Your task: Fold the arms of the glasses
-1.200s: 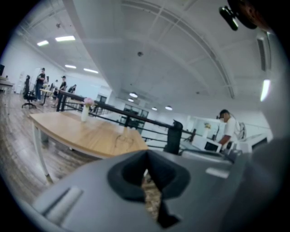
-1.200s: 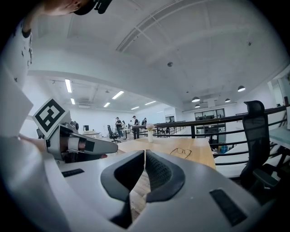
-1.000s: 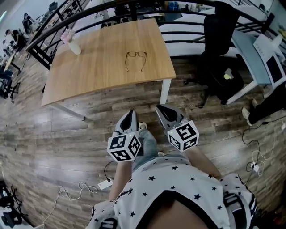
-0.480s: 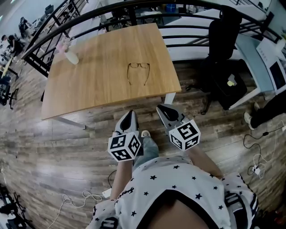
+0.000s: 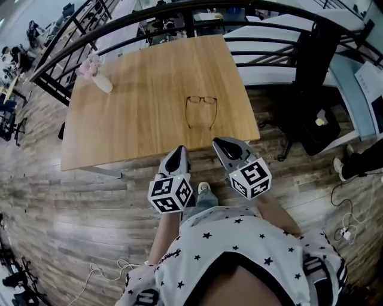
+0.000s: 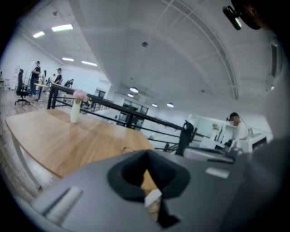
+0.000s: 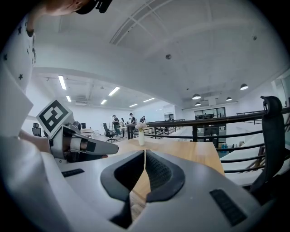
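Note:
A pair of dark-framed glasses (image 5: 200,111) lies on the wooden table (image 5: 137,101), arms unfolded and pointing at the near edge. Both grippers hang side by side just short of that edge, below the glasses. The left gripper (image 5: 178,150) is shut with nothing in it; its closed jaws (image 6: 146,155) fill the bottom of the left gripper view. My right gripper (image 5: 220,142) is also shut and empty, its jaws meeting in a thin line (image 7: 145,152). From the right gripper view the left gripper (image 7: 86,147) shows at the left.
A white vase with pink flowers (image 5: 96,72) stands at the table's far left corner. A black office chair (image 5: 314,66) sits right of the table before a dark railing (image 5: 149,15). Cables lie on the wooden floor (image 5: 72,197). People stand far off.
The table and glasses have drawn nearer in the head view. Both grippers, still shut, have come from over the open floor up to the table's near edge.

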The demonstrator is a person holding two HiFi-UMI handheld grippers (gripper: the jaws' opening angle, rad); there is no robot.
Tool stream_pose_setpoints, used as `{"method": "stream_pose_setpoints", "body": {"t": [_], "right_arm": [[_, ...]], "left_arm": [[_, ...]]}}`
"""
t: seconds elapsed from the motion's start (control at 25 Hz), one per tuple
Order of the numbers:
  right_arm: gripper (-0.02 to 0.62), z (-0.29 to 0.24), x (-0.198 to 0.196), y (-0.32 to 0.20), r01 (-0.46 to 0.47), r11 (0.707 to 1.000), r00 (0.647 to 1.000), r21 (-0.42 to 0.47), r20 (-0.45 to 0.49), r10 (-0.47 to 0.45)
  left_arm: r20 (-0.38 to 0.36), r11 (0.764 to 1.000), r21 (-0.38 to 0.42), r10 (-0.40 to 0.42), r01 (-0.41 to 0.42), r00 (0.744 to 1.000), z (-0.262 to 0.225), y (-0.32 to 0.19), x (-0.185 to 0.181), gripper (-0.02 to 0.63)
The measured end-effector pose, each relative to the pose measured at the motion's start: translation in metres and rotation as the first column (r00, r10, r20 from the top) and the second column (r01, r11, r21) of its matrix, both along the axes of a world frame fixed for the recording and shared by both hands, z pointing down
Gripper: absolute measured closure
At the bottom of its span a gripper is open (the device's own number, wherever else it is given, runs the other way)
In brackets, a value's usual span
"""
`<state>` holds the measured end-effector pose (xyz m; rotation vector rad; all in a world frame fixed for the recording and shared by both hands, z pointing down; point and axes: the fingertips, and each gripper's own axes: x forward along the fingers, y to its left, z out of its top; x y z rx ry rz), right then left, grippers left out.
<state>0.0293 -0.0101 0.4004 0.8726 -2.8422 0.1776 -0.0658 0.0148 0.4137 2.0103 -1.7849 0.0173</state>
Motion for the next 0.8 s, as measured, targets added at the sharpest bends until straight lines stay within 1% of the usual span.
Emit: {"method": "stream_pose_setpoints", "body": {"t": [0.16,0.36,0.6,0.8], "right_arm": [[0.577,-0.003,-0.023,-0.028,-0.008,1.000,1.000,0.005,0.001,0.008],[0.577,0.001,-0.043,-0.059,-0.023,1.000,1.000,0.014,-0.013,0.024],[0.575,0.013,-0.064,-0.099,-0.045,0.999,0.997,0.019,-0.059,0.046],[0.575,0.027,-0.071,-0.127,-0.065,0.998,0.991,0.008,-0.115,0.065]], "left_arm": [[0.003,1.000,-0.004,0.014,-0.014,1.000,-0.001,-0.026,-0.022,0.600],[0.003,1.000,0.000,0.028,-0.028,1.000,0.002,-0.058,-0.045,0.600],[0.000,0.999,-0.012,0.048,-0.048,0.999,0.013,-0.095,-0.071,0.600],[-0.006,0.997,-0.026,0.075,-0.075,0.997,0.020,-0.119,-0.080,0.600]]}}
